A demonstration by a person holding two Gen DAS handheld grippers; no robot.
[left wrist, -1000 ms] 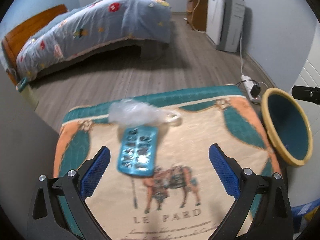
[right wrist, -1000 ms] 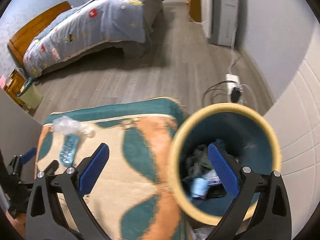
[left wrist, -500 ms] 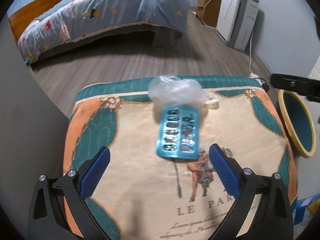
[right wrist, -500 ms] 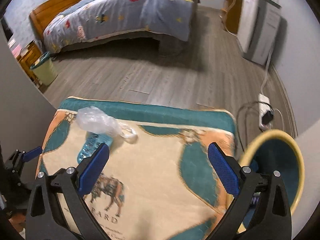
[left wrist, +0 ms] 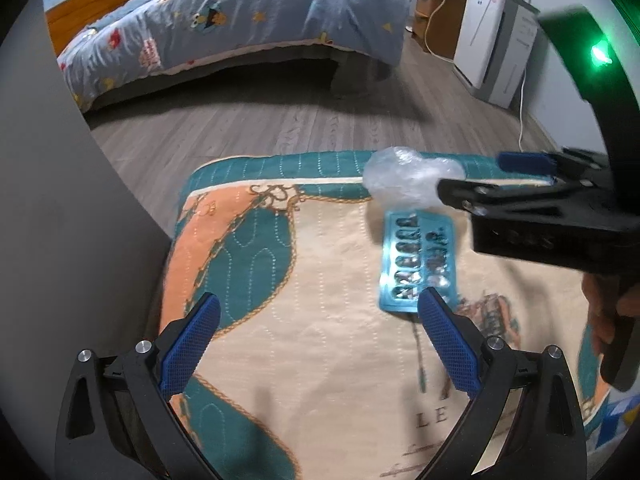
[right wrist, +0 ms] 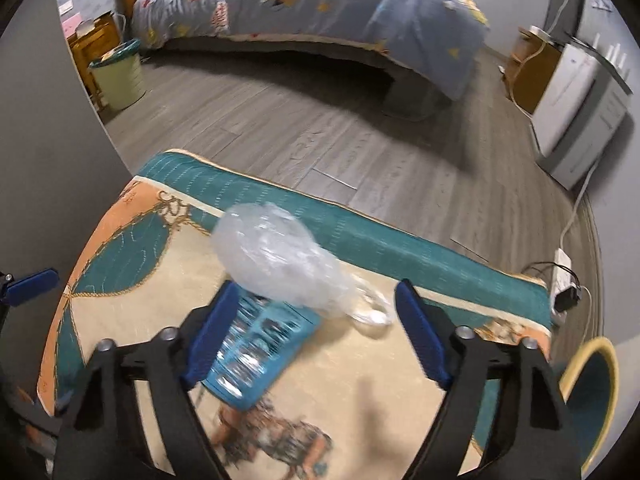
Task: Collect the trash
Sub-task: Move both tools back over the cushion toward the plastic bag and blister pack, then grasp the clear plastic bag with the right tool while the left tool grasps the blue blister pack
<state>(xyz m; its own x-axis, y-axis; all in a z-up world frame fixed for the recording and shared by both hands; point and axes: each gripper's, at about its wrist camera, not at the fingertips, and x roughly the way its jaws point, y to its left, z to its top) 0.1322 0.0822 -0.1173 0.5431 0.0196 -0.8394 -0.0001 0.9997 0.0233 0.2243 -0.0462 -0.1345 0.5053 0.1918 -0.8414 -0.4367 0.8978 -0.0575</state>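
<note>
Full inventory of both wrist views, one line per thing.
plastic bag: 1, clear, crumpled, on the mat's far side
blister pack: 1, teal, on the mat, near the bag
mat: 1, cream, teal and orange, under both
bin: 1, yellow rim, teal inside, right of the mat
bed: 1, blue quilt, across the room
small bin: 1, pale green, by the bed
left gripper: blue jaws open, empty
right gripper: blue jaws closing, nothing gripped, bag just ahead

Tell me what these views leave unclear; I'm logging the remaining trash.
- Bin: right wrist view, cut off by the frame edge; contents unseen.
- Blister pack: right wrist view, blurred, partly behind the right gripper's finger.
- Small white scrap beside the plastic bag: too blurred to identify.
</note>
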